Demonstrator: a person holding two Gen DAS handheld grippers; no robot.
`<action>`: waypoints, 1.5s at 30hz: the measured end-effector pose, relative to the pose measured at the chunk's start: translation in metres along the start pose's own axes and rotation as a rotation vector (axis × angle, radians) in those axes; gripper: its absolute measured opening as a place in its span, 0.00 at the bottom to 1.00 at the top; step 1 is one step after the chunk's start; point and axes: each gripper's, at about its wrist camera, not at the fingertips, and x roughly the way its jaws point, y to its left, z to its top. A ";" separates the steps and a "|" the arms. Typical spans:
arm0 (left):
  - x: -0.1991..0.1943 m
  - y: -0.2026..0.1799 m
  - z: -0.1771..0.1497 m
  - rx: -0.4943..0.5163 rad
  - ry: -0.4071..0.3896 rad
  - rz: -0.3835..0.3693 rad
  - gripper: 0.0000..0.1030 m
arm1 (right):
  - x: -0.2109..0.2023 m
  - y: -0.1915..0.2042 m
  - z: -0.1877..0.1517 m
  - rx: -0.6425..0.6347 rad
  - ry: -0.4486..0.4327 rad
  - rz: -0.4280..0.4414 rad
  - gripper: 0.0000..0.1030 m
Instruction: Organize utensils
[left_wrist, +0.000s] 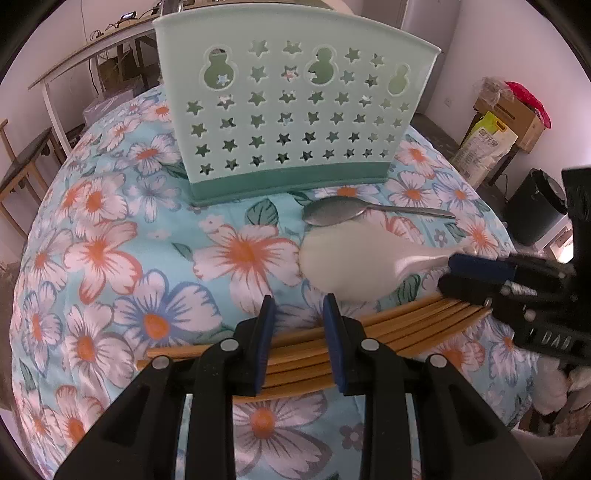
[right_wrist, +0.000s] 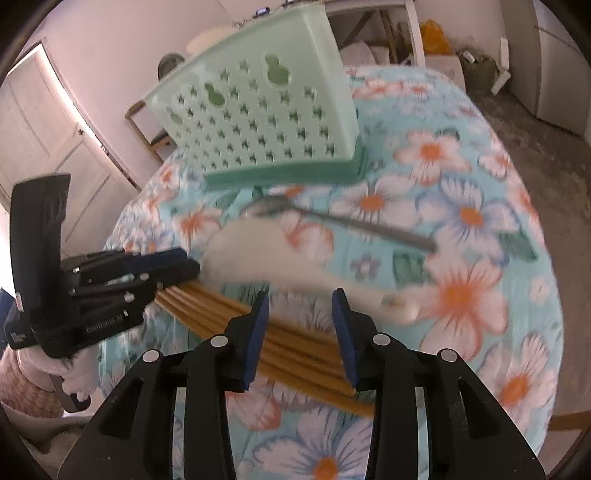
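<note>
A mint-green utensil caddy with star-shaped holes stands at the back of the floral tablecloth. In front of it lies a metal spoon. A white rice paddle, blurred, lies just beyond my right gripper, whose pads stand apart and do not press on it. Several wooden chopsticks lie in a bundle under both grippers. My left gripper hovers over them with a narrow gap and nothing pinched.
The round table drops away on every side. Cardboard boxes and a black bin stand on the floor to the right. A wooden desk runs along the back wall, and a white door is at the left.
</note>
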 end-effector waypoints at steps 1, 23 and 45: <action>0.000 0.000 -0.001 -0.001 0.004 -0.005 0.25 | 0.001 0.000 -0.004 0.005 0.003 -0.003 0.35; -0.019 0.031 0.001 -0.112 -0.067 0.022 0.25 | 0.029 0.059 0.010 -0.650 0.055 -0.252 0.36; -0.028 0.033 0.004 -0.146 -0.119 -0.095 0.25 | 0.000 0.014 0.031 -0.239 -0.014 0.065 0.02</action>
